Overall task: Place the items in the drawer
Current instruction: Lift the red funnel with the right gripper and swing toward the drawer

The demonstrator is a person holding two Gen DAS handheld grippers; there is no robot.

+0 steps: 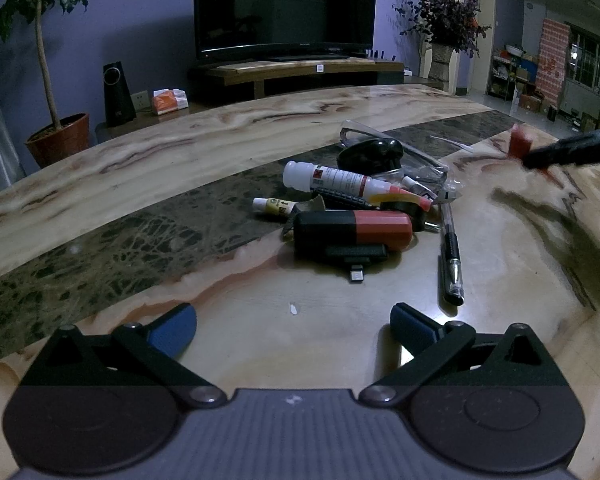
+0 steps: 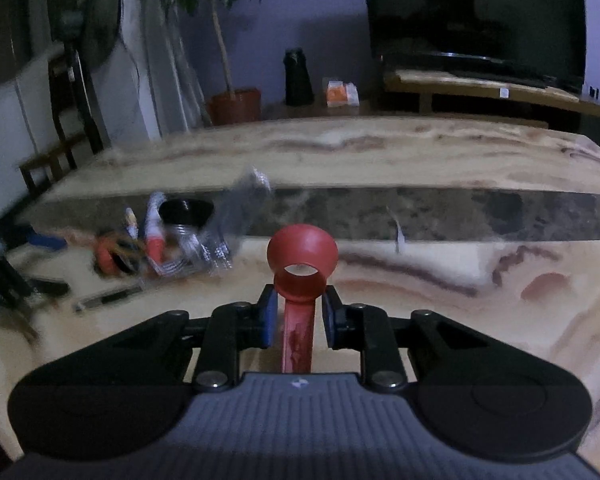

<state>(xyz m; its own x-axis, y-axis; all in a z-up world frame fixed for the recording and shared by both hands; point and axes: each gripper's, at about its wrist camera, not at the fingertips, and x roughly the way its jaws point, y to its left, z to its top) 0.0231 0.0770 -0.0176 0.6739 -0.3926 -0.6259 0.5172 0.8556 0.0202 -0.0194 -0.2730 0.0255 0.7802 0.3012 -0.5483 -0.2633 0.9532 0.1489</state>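
Observation:
A pile of small items lies on the marble table (image 1: 140, 168): a red-and-black block (image 1: 352, 232) with a plug, a black pen (image 1: 450, 256), a white bottle (image 1: 332, 178), a small tube (image 1: 272, 206), clear glasses (image 1: 428, 164) and a black oval case (image 1: 370, 152). My left gripper (image 1: 294, 332) hovers open just in front of the pile, with nothing between its blue pads. My right gripper (image 2: 298, 300) is shut on a red ring-ended piece (image 2: 302, 252), whose stem runs back between the pads. In the left wrist view that gripper (image 1: 568, 148) is a dark blur at the far right. No drawer is in view.
The pile (image 2: 168, 240) shows blurred at the left of the right wrist view. A TV (image 1: 284, 4) on a low wooden stand, a potted tree (image 1: 56, 136), a black speaker (image 1: 118, 94) and a tissue pack (image 1: 170, 100) stand beyond the table's far edge.

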